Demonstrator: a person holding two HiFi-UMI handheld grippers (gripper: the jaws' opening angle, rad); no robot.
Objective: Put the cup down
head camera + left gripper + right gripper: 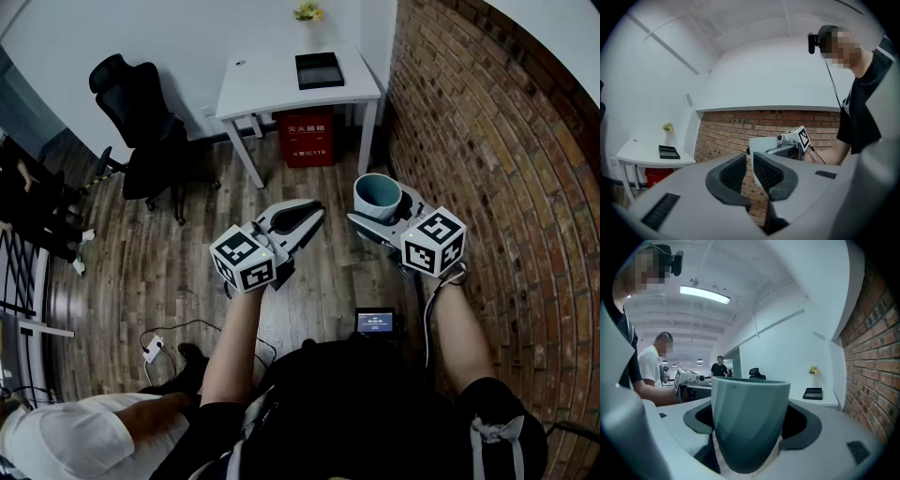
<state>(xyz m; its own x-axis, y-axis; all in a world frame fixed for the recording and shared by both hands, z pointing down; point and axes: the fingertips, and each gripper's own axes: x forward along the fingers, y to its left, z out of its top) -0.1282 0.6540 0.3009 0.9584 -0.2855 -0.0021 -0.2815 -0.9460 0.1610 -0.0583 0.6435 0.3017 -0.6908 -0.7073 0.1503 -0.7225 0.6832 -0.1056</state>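
In the head view, our right gripper [378, 217] clasps the teal cup [378, 195] upright over the wooden floor [187, 272], with the white worktop [272, 80] well ahead and slightly left. In the left gripper view, our left gripper [750, 159] stands a slit apart, with nothing between its jaws. The right gripper view shows both jaws pressing the cup's sides.

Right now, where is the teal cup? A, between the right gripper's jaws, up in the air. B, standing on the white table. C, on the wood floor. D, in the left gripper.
A: the right gripper view shows the cup clamped between the jaws of the right gripper, and the head view shows it held well above the wood floor.
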